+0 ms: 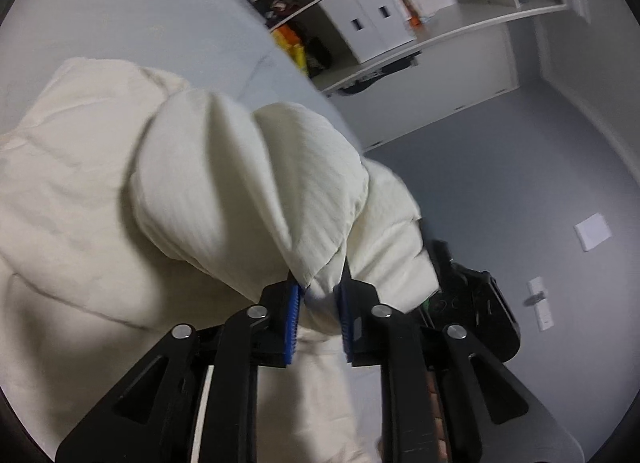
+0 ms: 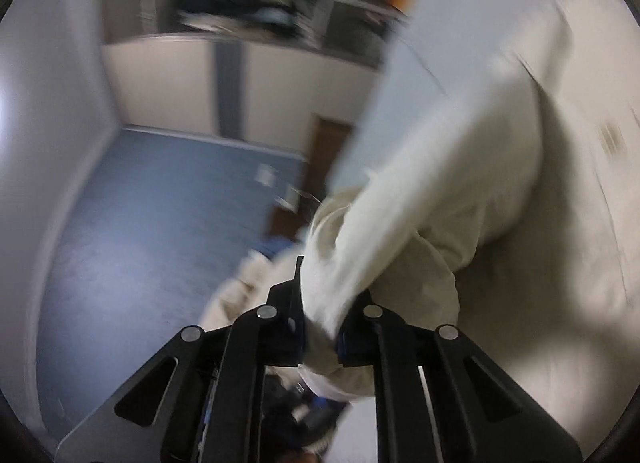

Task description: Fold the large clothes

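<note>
Cream cotton, thick and soft, fills both views: the garment (image 1: 100, 203) lies spread on the bed (image 1: 132, 11), with one bunched part lifted off it toward the bed's edge. The left gripper (image 1: 318, 299) has its jaws clamped on a gathered fold of that cloth between its blue pads (image 1: 294, 315). The right gripper (image 2: 320, 327) also has its jaws closed on a wad of the garment (image 2: 460, 167), which trails from it back onto the bed (image 2: 400, 75); this view is blurred, so fine detail is lost. Beyond the bed stand shelves (image 1: 400, 23).

The cloth looks limp and fairly bulky, likely to sag and drag rather than hold a crease, and not slippery or fragile. Holds at hems or corners, well apart, would probably keep an edge taut for a fold better than bunched grips.
</note>
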A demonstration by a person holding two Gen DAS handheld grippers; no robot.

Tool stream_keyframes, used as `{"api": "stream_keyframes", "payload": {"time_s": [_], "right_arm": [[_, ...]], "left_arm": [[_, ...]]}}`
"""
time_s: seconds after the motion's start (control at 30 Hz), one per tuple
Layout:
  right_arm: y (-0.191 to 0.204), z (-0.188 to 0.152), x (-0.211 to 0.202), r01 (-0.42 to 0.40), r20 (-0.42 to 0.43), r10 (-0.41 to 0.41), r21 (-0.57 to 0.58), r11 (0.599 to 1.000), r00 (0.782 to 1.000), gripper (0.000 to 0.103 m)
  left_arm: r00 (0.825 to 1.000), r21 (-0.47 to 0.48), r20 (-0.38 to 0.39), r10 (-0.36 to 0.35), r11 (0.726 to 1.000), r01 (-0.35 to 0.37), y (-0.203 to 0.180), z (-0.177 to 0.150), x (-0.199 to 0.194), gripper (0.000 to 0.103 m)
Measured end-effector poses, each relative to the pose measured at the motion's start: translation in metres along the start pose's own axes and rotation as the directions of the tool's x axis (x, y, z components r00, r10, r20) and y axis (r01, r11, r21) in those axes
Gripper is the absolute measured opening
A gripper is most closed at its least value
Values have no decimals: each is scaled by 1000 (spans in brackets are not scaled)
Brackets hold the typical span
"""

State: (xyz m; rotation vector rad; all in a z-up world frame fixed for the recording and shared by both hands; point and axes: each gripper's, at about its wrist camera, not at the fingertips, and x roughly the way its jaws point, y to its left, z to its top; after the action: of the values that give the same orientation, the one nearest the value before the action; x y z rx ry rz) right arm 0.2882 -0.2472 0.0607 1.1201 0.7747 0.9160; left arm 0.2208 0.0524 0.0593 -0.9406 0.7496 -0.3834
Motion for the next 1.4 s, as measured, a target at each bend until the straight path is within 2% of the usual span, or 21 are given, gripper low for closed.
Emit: {"api": "stream_keyframes", "payload": {"time_s": [0.03,0.1,0.17,0.23,0.3,0.4,0.47,0.6,0.77,0.87,0.93,1.0,1.03,1.1,1.27,1.4], "right_arm": [[-1,3,-6,-41,38,41,-9,999,998,7],[-21,2,-16,-111,92,108,23,994,990,7],[-54,-9,-28,-142,106,136,53,988,985,7],[-84,-23,-39,-118,92,110,78,990,990,7],[-115,-41,-48,-70,58,63,118,991,996,7],[-150,-63,-56,-4,19,0,164,986,1000,7],[-163,-71,-60,21,8,-23,177,984,1000,7],[-162,-75,-60,70,-20,-69,102,992,997,7],[-160,-81,-68,97,-17,-96,78,992,995,10],[-158,-84,-77,124,-10,-123,75,989,992,18],[-151,-85,-86,154,-5,-154,64,986,988,35],[-143,-81,-92,154,10,-155,63,986,988,50],[-139,-78,-96,161,23,-163,61,985,986,54],[-131,-71,-109,181,56,-184,55,982,981,56],[-118,-57,-137,239,98,-241,26,971,966,56],[-107,-49,-153,299,97,-298,7,954,950,57]], "left_arm": [[1000,5,7,0,1000,0,-5,1,2,22],[1000,9,8,30,1000,-30,-6,-2,8,36],[997,2,-19,71,997,-71,6,-12,18,39],[993,-17,-60,104,994,-106,25,-27,27,40],[987,-37,-95,131,990,-135,49,-43,34,31],[982,-90,-134,133,985,-145,88,-68,40,28],[982,-90,-140,131,985,-144,100,-77,40,28],[981,-66,-137,135,987,-145,114,-88,40,29],[975,-26,-142,170,984,-176,109,-86,44,34],[971,-5,-145,192,981,-195,101,-81,45,43],[967,18,-141,211,977,-211,91,-73,45,53],[963,39,-131,234,972,-231,84,-67,42,70],[962,45,-126,242,970,-238,81,-64,40,73],[961,53,-117,252,968,-247,76,-61,34,81],[954,104,-133,268,961,-255,71,-61,13,83],[944,158,-151,293,950,-269,73,-64,-8,83]]}}
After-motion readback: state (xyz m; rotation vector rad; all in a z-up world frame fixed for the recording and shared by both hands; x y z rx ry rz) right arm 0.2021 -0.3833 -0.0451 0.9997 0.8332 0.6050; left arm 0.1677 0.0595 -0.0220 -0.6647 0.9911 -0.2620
